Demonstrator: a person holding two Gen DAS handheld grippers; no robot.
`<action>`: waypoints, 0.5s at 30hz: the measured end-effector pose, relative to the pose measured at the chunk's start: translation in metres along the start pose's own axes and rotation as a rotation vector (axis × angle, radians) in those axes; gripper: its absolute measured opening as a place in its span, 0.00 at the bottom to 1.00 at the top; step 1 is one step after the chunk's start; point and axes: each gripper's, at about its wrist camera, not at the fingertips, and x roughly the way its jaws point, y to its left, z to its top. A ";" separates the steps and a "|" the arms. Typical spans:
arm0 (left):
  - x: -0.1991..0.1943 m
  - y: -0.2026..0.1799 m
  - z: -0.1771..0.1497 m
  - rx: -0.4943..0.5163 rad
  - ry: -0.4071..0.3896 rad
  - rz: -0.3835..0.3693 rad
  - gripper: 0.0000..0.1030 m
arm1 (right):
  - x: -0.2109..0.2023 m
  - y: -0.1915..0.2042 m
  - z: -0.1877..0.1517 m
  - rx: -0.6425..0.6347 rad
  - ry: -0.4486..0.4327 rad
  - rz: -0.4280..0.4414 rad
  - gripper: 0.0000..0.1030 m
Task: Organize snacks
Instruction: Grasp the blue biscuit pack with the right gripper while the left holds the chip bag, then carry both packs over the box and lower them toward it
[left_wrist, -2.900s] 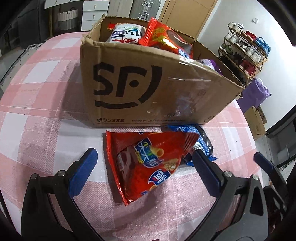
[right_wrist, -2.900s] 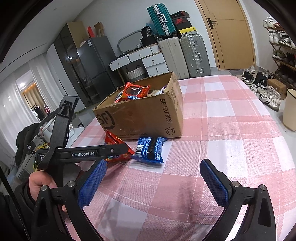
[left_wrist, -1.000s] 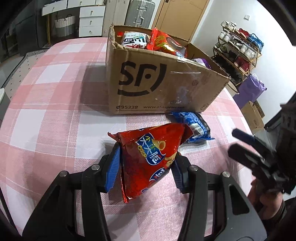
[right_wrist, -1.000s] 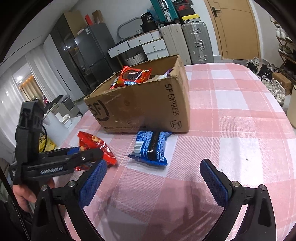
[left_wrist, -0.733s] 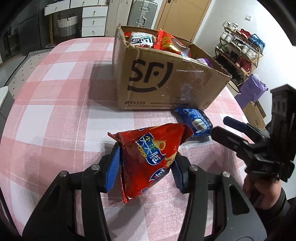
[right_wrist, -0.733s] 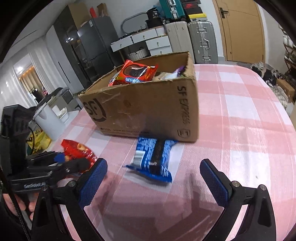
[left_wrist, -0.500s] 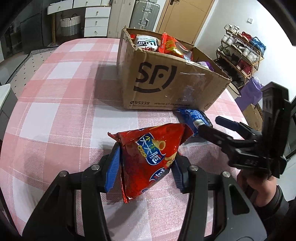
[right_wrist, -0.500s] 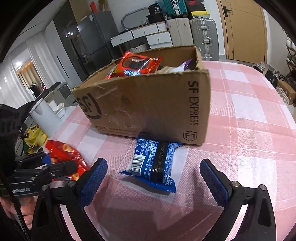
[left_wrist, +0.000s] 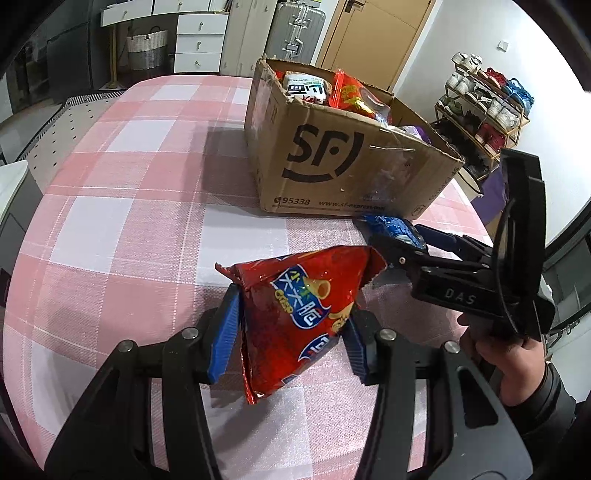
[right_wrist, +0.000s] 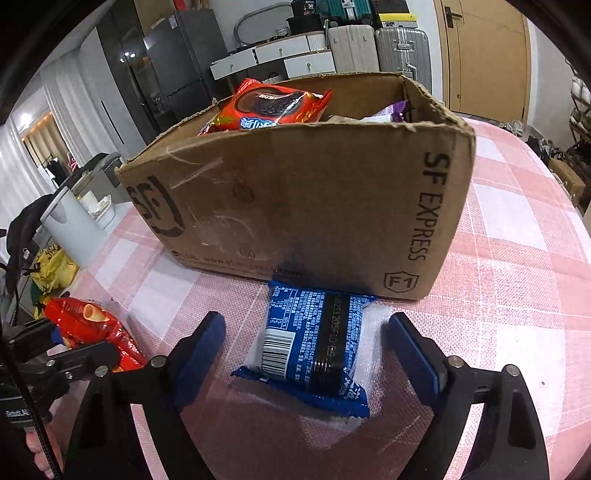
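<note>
While the left gripper (left_wrist: 291, 332) pinches the red snack bag (left_wrist: 303, 310) above the table, the right gripper (right_wrist: 306, 350) straddles the blue packet (right_wrist: 314, 343) beside the cardboard box (right_wrist: 314, 206), jaws closing, pads not yet touching, likely for boxing.
</note>
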 end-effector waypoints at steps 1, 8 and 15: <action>-0.001 0.000 0.000 0.000 0.000 0.001 0.47 | 0.000 0.002 0.000 -0.004 0.000 -0.006 0.84; -0.002 -0.001 -0.001 0.006 0.003 0.002 0.47 | 0.000 0.005 -0.002 -0.022 0.006 -0.048 0.74; -0.003 0.000 -0.001 0.005 0.004 0.005 0.47 | -0.004 0.002 -0.005 -0.033 -0.010 -0.045 0.43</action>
